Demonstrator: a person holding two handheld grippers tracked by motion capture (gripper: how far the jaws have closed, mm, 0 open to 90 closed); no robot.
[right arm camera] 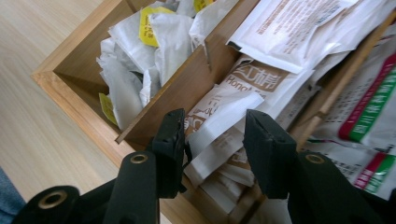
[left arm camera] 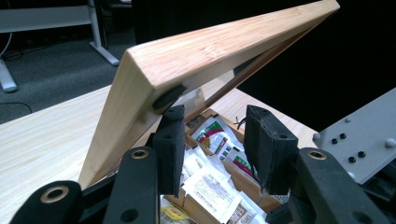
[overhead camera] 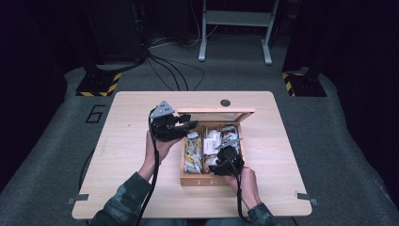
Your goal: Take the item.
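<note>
Pale wooden box (right arm camera: 70,65); white, yellow-tagged sachets (right arm camera: 140,42); perhaps red-green packet (right arm camera: 369,107).

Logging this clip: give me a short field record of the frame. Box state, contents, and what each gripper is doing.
Surface: wooden table
Box: wooden box, compartments divided by wooden walls
Lid: lid raised, tilted open
Contents: tea-bag style sachets, white, brown and green-red printed
Left gripper: left gripper jaws apart, one jaw tip at the lid's lower edge, at its dark pad
Right gripper: right gripper jaws open, astride a brown-and-white sachet in the middle compartment, not yet closed
</note>
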